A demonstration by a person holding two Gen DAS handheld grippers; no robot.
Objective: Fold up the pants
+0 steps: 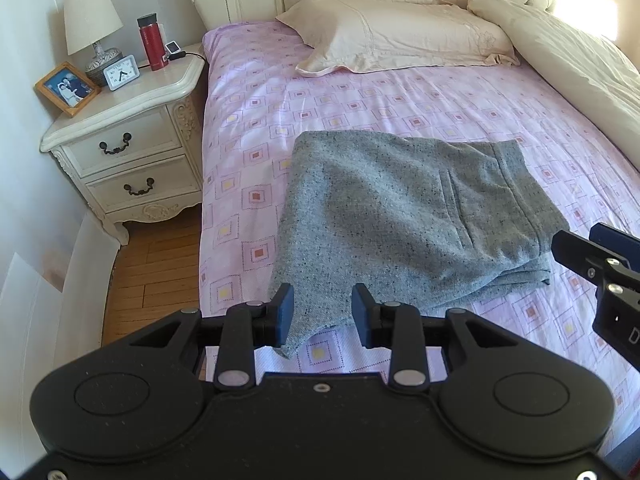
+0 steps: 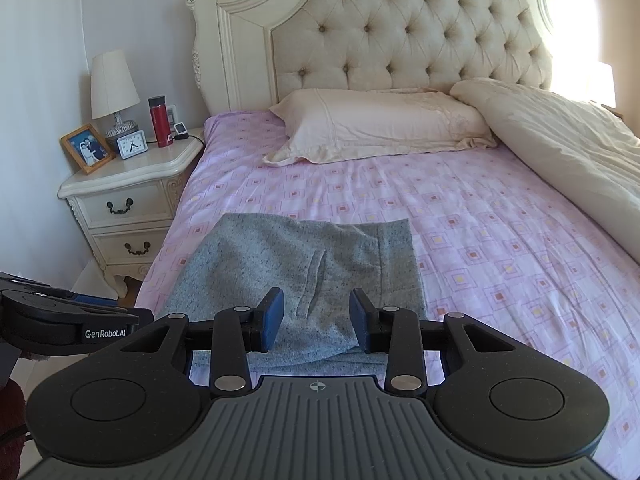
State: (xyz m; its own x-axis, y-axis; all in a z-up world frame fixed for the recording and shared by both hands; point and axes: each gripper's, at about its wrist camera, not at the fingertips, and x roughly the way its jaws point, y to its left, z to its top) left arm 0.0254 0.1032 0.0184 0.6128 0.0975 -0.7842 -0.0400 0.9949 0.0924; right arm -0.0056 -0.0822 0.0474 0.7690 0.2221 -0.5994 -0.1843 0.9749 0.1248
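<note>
Grey speckled pants (image 1: 404, 220) lie folded into a compact stack on the pink patterned bed sheet (image 1: 360, 96), pocket side up. They also show in the right wrist view (image 2: 304, 264). My left gripper (image 1: 322, 312) is open and empty, hovering over the pants' near left corner. My right gripper (image 2: 316, 316) is open and empty above the near edge of the folded pants. The right gripper also shows at the right edge of the left wrist view (image 1: 600, 268). The left gripper shows at the left edge of the right wrist view (image 2: 72, 320).
A cream pillow (image 2: 380, 124) and a rolled cream duvet (image 2: 560, 152) lie at the head and right side of the bed. A white nightstand (image 1: 124, 140) with lamp, red flask, clock and photo frame stands left, over wooden floor (image 1: 152, 264).
</note>
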